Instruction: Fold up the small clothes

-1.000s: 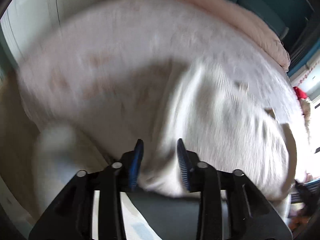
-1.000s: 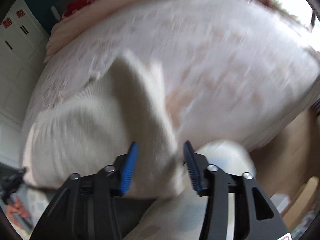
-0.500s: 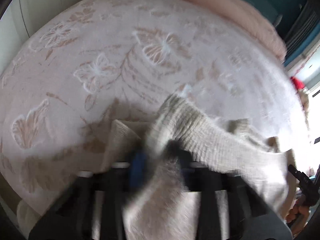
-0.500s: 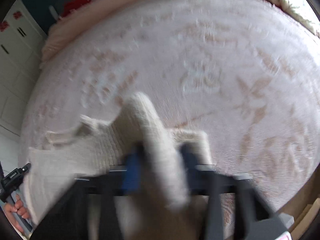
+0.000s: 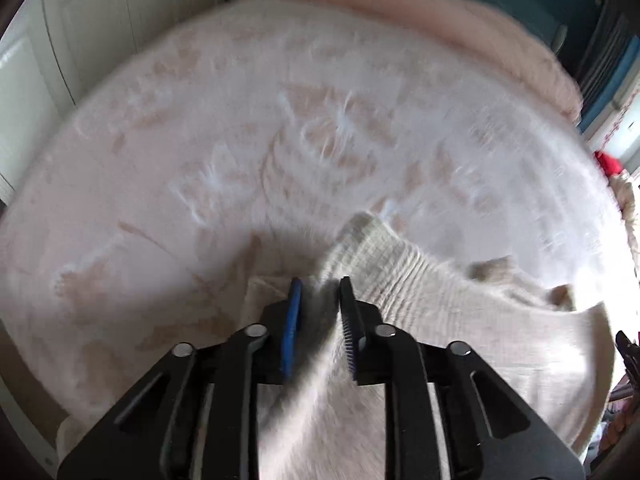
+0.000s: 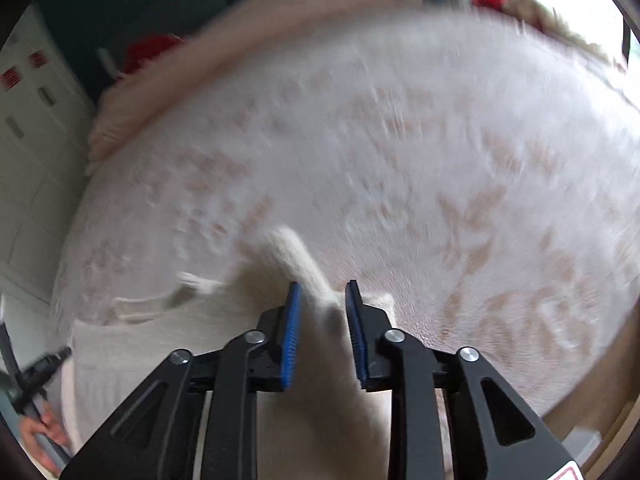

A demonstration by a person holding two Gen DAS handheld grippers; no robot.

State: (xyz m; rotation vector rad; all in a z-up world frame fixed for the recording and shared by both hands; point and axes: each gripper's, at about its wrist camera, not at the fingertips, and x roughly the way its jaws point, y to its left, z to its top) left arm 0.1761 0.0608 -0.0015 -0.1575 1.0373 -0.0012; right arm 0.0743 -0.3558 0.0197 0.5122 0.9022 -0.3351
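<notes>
A cream knitted garment (image 5: 432, 304) lies on the pale pink bedspread with butterfly print (image 5: 304, 128). My left gripper (image 5: 320, 292) is shut on a fold of the garment, which runs up between its blue pads and off to the right. In the right wrist view my right gripper (image 6: 322, 294) is shut on another part of the same garment (image 6: 160, 340), with a narrow strip of it poking out ahead of the fingers. The frames are blurred by motion.
A pink folded blanket (image 5: 460, 36) lies along the far side of the bed. White cupboard doors (image 6: 28, 128) stand at the left. The bed's edge and wooden floor (image 6: 608, 420) show at the lower right. The other gripper and hand (image 6: 36, 400) appear at the left edge.
Both grippers have carried the garment forward over the bed and lowered it. The cloth now lies flatter and further onto the bedspread than one second ago.
</notes>
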